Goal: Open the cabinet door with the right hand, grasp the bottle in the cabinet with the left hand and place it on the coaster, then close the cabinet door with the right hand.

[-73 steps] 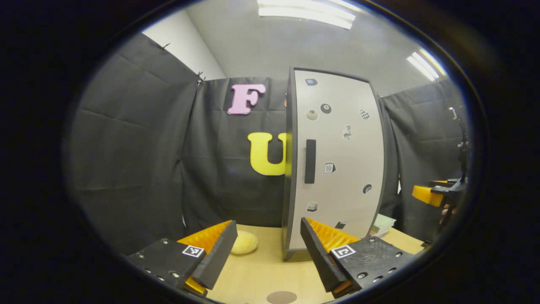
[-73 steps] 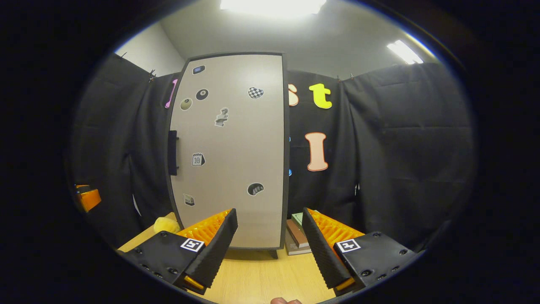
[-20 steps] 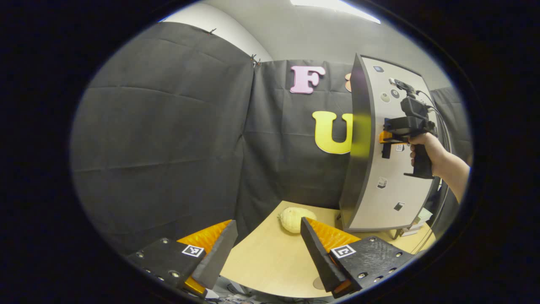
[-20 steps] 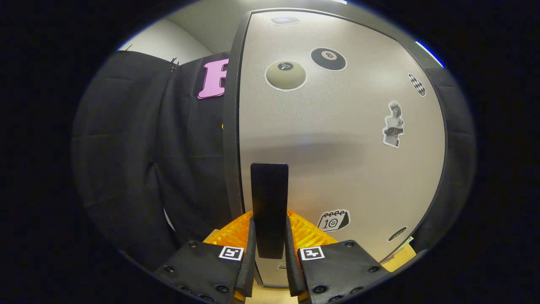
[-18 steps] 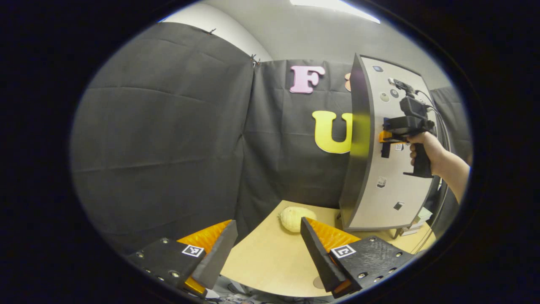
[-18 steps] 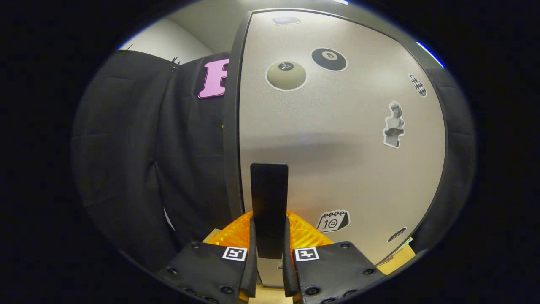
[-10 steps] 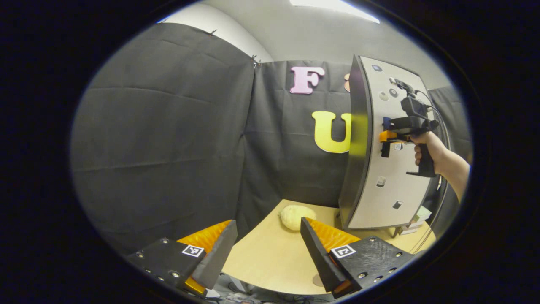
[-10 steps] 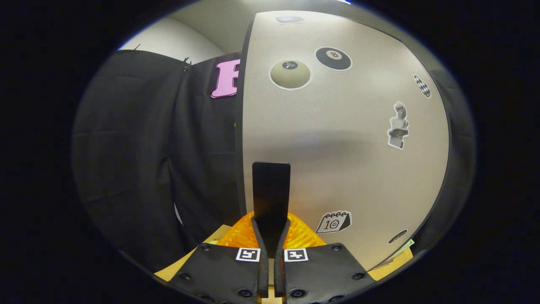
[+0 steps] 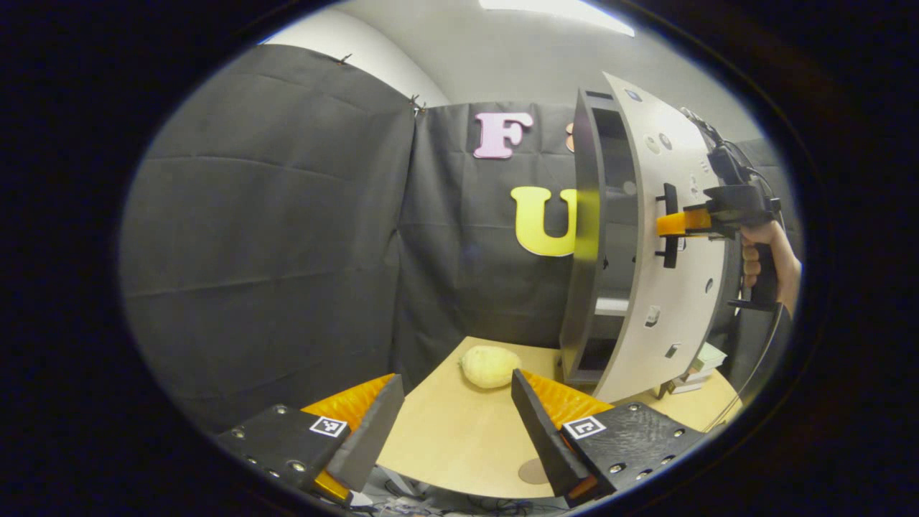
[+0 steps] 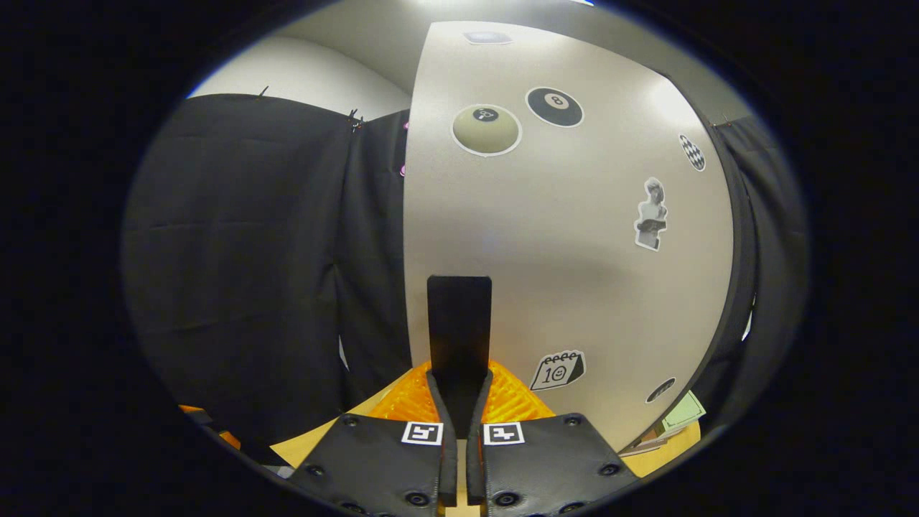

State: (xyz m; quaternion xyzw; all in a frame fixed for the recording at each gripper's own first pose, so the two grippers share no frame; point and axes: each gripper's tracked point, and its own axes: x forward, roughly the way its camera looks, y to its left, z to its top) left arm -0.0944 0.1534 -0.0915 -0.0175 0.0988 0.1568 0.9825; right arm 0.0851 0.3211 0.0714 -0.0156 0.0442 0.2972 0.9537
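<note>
Grey, sticker-dotted cabinet door [image 10: 574,237], stiff and likely light on its hinges, stands ajar, best drawn by its black bar handle [image 10: 459,330], where the right gripper [image 10: 459,402] is clamped; left gripper [image 9: 459,424] gapes idle above the table.

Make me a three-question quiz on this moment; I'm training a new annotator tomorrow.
1. True or false: the right gripper is shut on the door handle.
2. How does the cabinet door stand? A) fully shut B) partly open C) lifted off
3. Fill in: the left gripper is open and holds ____.

Key: 1 true. 2 B, a gap shows shelves inside the cabinet. 3 nothing; it hovers over the table edge.
</note>
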